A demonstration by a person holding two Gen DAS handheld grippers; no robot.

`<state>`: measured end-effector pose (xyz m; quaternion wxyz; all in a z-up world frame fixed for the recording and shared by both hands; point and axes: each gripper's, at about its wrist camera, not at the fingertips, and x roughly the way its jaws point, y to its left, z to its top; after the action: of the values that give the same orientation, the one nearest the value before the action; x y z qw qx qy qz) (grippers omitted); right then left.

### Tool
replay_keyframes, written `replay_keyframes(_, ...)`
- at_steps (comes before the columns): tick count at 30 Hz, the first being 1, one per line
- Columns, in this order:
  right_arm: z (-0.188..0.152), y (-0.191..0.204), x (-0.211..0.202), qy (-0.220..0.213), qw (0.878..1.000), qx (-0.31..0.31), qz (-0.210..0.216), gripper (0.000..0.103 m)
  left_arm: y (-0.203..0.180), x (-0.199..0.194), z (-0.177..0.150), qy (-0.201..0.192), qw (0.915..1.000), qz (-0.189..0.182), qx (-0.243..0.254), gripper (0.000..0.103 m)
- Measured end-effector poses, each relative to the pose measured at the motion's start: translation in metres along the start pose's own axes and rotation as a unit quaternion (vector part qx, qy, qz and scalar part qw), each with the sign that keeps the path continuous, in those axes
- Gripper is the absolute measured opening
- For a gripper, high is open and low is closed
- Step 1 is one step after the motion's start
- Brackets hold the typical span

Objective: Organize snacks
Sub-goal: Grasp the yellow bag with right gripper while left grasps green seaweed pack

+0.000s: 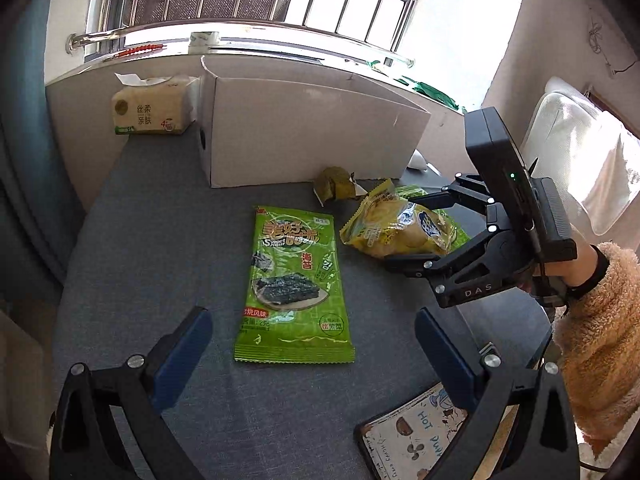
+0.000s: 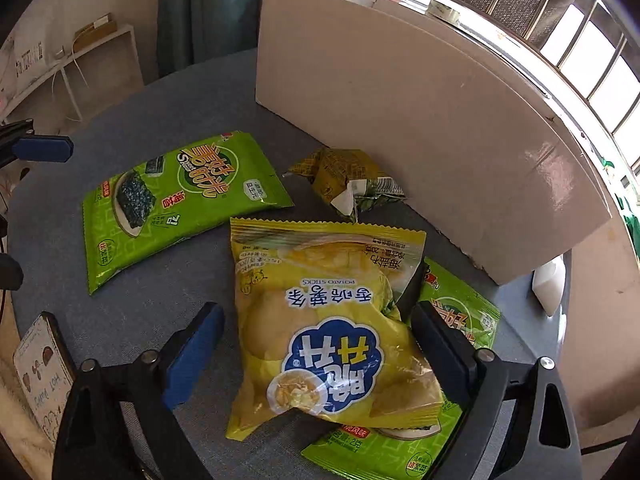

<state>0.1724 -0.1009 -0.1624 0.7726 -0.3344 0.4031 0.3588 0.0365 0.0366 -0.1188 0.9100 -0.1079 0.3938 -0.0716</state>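
Note:
A green seaweed snack packet [image 1: 294, 286] [image 2: 176, 200] lies flat on the grey table. My left gripper [image 1: 314, 344] is open, its fingers either side of the packet's near end, not touching it. A yellow potato-chip bag [image 1: 400, 226] [image 2: 328, 328] lies on a second green seaweed packet [image 2: 456, 316]. My right gripper [image 2: 320, 344] [image 1: 404, 228] is open around the yellow bag, jaws on both sides. A small crumpled olive-green packet [image 1: 336, 188] [image 2: 348, 178] lies by the white cardboard box [image 1: 304, 132] [image 2: 420, 120].
A tissue pack [image 1: 152, 106] stands left of the box against the back wall. A phone with a cartoon case [image 1: 416, 436] [image 2: 40, 368] lies at the table's near edge. A white object [image 2: 550, 284] sits behind the box's right end. A railed window ledge runs behind.

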Motion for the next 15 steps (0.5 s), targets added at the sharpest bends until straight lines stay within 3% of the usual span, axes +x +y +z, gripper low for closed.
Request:
replay_keyframes(3,-0.011,-0.006,-0.019,-0.058,0.994,0.069,-0.056,0.055,0.006,0.002,-0.001,0.003,1.0,0.004,-0.006,0.103)
replay_keyframes(5,-0.022,-0.005,-0.032,-0.072,0.994,0.08,-0.001,0.055,0.01,0.004,-0.001,0.004,0.9999,0.004,-0.013,0.103)
replay_keyframes(6,-0.029,-0.002,-0.043,-0.097,0.992,0.082,0.004,0.055,0.011,0.007,0.0,0.007,0.9999,0.002,-0.015,0.103)
replay_keyframes(9,-0.042,0.009,-0.07,-0.128,0.986,0.097,-0.047,0.055,0.01,0.016,0.005,0.016,0.9998,0.009,-0.007,0.103)
replay_keyframes(15,-0.06,0.023,-0.117,-0.197,0.968,0.15,-0.04,0.055,-0.008,0.051,0.016,0.056,0.9967,0.033,0.049,0.103)
